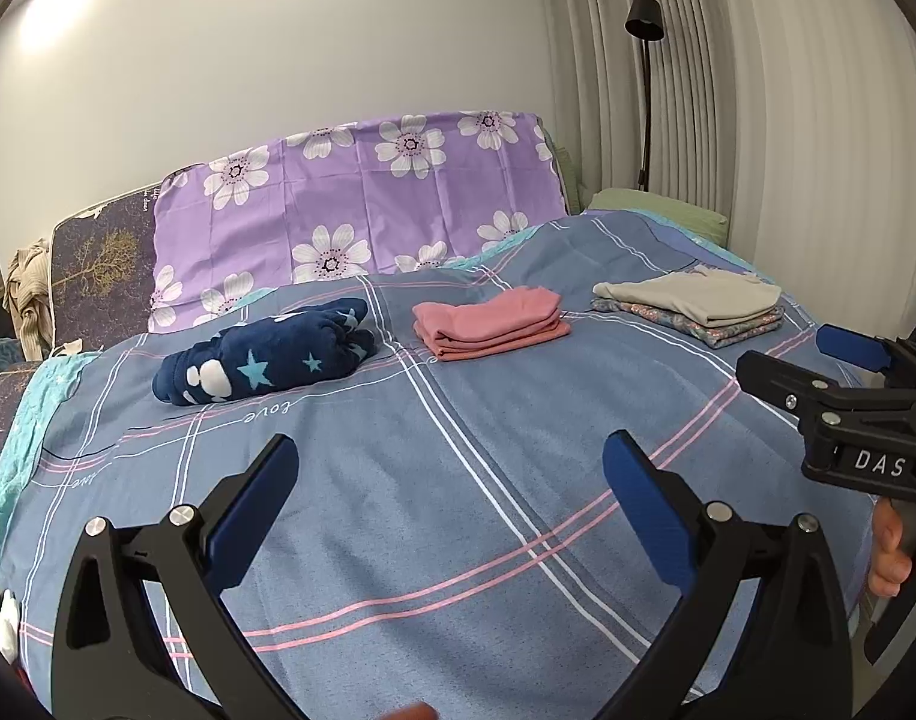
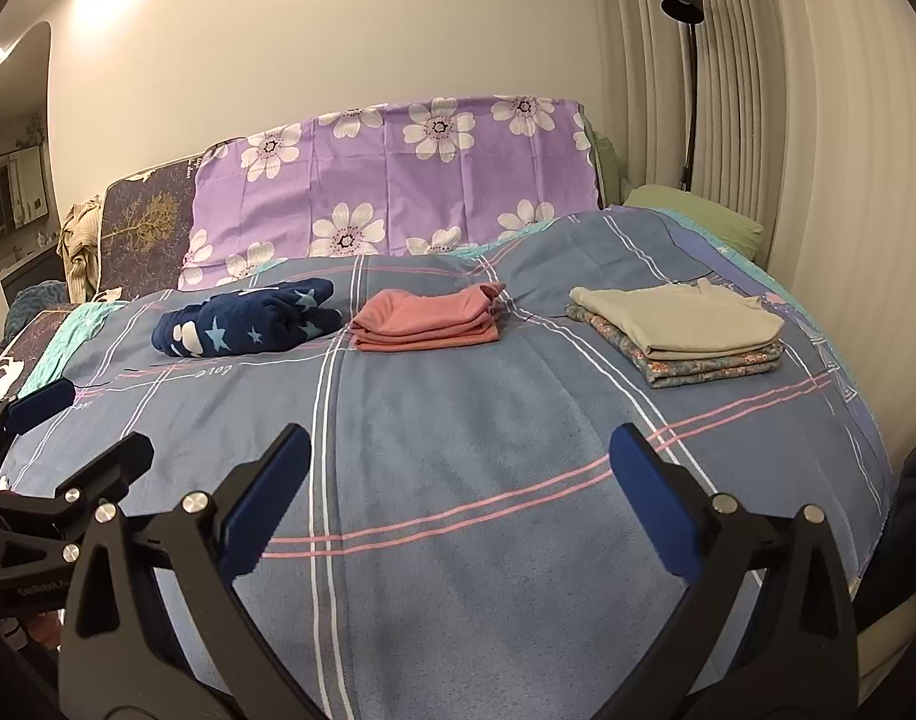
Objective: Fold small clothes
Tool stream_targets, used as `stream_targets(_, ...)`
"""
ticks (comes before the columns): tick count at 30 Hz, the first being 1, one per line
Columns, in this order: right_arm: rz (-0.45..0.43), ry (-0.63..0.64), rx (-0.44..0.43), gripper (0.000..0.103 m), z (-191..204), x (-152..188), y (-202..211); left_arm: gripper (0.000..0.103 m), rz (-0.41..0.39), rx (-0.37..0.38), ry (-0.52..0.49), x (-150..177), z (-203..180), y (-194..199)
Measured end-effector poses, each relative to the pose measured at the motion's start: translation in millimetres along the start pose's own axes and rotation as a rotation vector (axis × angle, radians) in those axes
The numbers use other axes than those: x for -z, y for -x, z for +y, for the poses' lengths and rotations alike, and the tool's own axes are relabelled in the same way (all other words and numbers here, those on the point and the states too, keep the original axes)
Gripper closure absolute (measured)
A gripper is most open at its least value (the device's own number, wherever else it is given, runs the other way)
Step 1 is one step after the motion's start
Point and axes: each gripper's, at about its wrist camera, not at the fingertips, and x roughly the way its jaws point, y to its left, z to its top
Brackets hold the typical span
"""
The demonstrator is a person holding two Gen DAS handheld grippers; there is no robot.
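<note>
Three folded piles lie in a row across the far part of the bed. A navy star-print fleece bundle (image 1: 266, 354) (image 2: 248, 318) is at the left. A folded pink garment (image 1: 491, 324) (image 2: 428, 321) is in the middle. A beige garment (image 1: 692, 294) (image 2: 680, 318) lies on a folded floral one (image 1: 740, 333) (image 2: 710, 366) at the right. My left gripper (image 1: 452, 456) (image 2: 77, 420) is open and empty above the near bedspread. My right gripper (image 2: 461, 444) (image 1: 800, 354) is open and empty beside it.
The blue plaid bedspread (image 1: 458, 510) (image 2: 458, 420) covers the bed. A purple flowered cloth (image 1: 368, 192) (image 2: 398, 174) drapes the headboard. A green pillow (image 2: 698, 216) and a black floor lamp (image 2: 686, 60) stand at the back right by the curtains. Clothes hang at the far left (image 1: 29, 294).
</note>
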Motion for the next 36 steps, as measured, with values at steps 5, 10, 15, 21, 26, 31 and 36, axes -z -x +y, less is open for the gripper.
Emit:
stream_targets(5,0.0,0.003,-0.001,0.002,0.5,-0.1,-0.4,0.001,0.01,0.005,0.0,0.7,2.5,-1.2)
stream_targets(10,0.004,0.01,0.001,0.002,3.1,1.0,-1.7,0.001,0.012,0.011,0.009,1.7,6.3,-1.8)
stream_targets(15,0.008,0.012,0.001,0.002,4.6,1.1,-3.3,0.001,0.017,0.015,0.013,2.8,6.2,-3.6)
stream_targets(21,0.013,0.017,0.001,0.002,5.5,2.5,-5.0,0.001,0.028,0.012,0.011,4.6,5.8,-7.3)
stream_targets(26,0.02,0.02,0.0,0.002,5.3,3.0,-6.8,0.001,0.028,0.009,0.009,4.9,5.4,-8.1)
stream_targets(31,0.019,0.02,0.0,0.002,5.6,2.5,-6.9,0.001,0.024,0.007,0.004,5.0,5.1,-7.7)
stream_targets(36,0.013,0.024,0.001,0.002,5.9,1.5,-7.0,0.001,0.019,0.004,0.001,4.4,4.0,-5.6)
